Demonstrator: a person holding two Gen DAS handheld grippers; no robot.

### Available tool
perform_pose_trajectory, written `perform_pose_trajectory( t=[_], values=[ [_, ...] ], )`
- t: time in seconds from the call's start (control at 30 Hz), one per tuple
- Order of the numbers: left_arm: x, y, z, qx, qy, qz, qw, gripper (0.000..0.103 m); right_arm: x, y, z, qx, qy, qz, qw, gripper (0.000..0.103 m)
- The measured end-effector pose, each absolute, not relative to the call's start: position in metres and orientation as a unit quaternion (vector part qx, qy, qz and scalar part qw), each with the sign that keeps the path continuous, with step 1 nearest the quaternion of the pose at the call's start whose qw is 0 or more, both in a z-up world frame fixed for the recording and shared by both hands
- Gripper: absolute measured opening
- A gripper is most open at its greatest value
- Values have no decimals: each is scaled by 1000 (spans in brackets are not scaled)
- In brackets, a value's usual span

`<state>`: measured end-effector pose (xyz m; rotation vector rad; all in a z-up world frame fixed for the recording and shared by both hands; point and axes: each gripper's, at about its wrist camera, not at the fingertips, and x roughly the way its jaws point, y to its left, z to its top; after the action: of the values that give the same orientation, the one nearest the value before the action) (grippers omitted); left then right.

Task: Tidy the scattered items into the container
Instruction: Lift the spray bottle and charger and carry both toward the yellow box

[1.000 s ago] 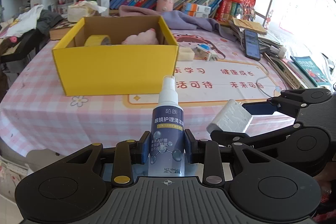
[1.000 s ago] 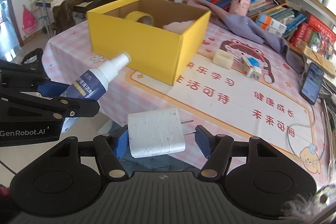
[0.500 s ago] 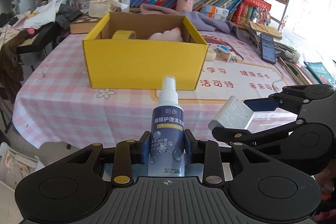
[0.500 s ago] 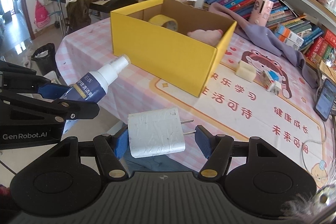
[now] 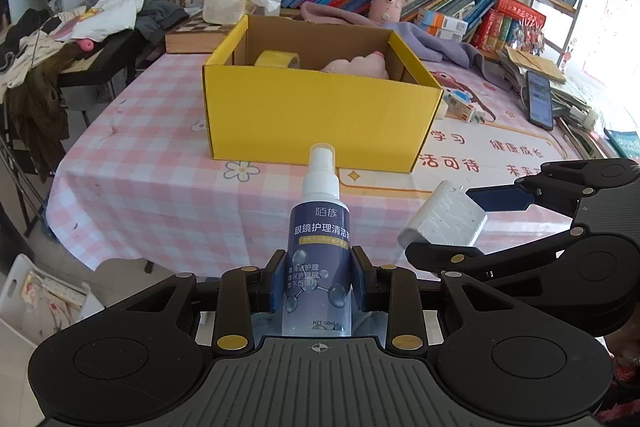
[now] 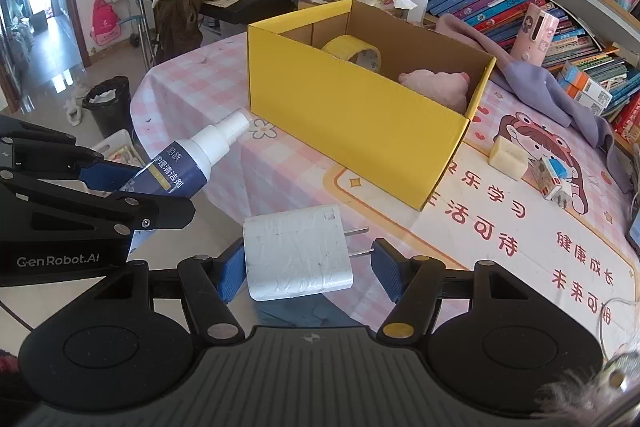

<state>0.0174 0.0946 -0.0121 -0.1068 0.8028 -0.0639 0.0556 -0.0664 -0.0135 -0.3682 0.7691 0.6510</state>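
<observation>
Blue-labelled spray bottle (image 5: 319, 227), white nozzle up, clamped in the left gripper (image 5: 319, 285); right gripper (image 6: 308, 263) grips a white charger (image 6: 296, 253) across its prongs.

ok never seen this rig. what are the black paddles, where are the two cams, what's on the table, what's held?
No robot arm: a person carries two handheld grippers, each with a fisheye camera looking along its fingers. The left gripper is clamped on a spray bottle. The right gripper carries a white plug adapter. On the checked tablecloth stands a yellow box containing a tape roll and a pink soft item. Beside it lie a cream block and a small carton.
</observation>
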Motion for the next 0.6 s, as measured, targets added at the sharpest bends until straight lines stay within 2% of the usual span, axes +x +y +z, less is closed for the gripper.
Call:
perform_pose_trajectory(
  t=[0.33, 0.6],
  values=[
    [35, 95, -8, -57, 383, -31, 922, 31, 74, -67, -11, -172, 361, 318, 860, 64],
    [63, 100, 21, -40, 343, -28, 938, 31, 105, -67, 19, -151, 308, 329, 880, 64]
  ],
)
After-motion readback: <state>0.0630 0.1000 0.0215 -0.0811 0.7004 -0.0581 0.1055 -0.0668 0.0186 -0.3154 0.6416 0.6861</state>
